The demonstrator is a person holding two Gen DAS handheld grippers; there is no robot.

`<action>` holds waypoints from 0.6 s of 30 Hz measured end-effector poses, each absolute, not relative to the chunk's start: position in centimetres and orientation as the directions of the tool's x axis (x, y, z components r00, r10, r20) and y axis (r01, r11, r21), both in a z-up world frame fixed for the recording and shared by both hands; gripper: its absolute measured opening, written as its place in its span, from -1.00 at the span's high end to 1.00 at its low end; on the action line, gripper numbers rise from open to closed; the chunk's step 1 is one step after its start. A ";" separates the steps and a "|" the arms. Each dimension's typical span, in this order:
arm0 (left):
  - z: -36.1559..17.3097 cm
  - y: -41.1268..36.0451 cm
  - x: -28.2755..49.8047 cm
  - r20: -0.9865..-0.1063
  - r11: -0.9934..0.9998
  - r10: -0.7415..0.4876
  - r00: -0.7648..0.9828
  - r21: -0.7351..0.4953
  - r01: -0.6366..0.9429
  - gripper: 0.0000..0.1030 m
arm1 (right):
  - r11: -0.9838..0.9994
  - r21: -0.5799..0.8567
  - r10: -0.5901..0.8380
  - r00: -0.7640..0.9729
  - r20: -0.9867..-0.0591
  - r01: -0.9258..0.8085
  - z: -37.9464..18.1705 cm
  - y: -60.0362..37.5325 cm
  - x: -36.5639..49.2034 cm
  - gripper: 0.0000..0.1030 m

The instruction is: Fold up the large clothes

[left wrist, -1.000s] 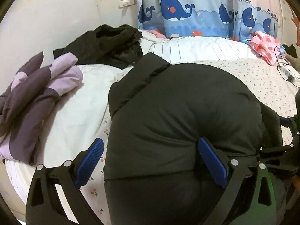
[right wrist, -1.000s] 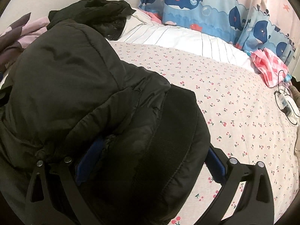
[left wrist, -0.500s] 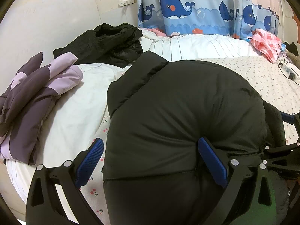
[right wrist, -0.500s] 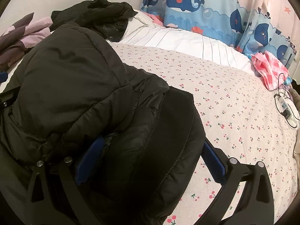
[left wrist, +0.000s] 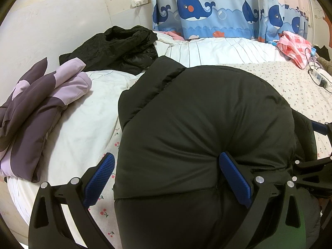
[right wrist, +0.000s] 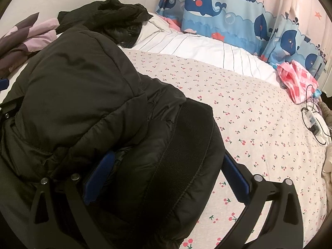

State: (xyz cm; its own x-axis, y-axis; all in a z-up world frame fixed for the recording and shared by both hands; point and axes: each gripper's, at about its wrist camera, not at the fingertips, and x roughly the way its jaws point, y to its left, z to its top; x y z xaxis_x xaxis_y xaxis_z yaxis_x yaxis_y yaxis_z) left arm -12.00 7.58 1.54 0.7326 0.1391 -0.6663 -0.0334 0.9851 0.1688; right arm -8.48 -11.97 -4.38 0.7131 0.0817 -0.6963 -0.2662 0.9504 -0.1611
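Black puffer jacket (left wrist: 186,124) — both grippers (left wrist: 166,176) astride

Black jacket (left wrist: 197,124) bunched on bed (left wrist: 83,128), left gripper (left wrist: 166,178) spread wide around its hem, purple jacket (left wrist: 37,103) left, whale curtain (left wrist: 207,10) behind

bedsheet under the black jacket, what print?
Bedsheet: pale with small red cherries; clearest in the right wrist view.

a purple and lilac garment (left wrist: 39,105) lies folded near the bed's (right wrist: 259,124) left edge, a crumpled black garment (left wrist: 116,47) just beyond it toward the far edge. a pink checked cloth (right wrist: 298,81) and a power strip (right wrist: 314,124) sit at the right edge, below the whale curtain (left wrist: 207,12).
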 end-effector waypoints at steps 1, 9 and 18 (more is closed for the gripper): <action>1.5 7.6 -12.0 -0.666 0.985 0.139 0.732 0.169 -0.034 -0.88 | 0.950 -0.163 0.081 0.714 -0.695 -0.266 -4.4 -11.9 -8.5 -0.88; 1.6 7.5 -12.0 -0.666 0.985 0.139 0.732 0.169 -0.034 -0.88 | 0.946 -0.179 0.076 0.722 -0.687 -0.269 -4.2 -12.0 -8.6 -0.88; 1.3 7.5 -12.1 -0.668 0.983 0.139 0.731 0.181 -0.022 -0.88 | 0.975 -0.039 0.167 0.835 -0.524 -0.220 2.2 -14.7 -8.4 -0.88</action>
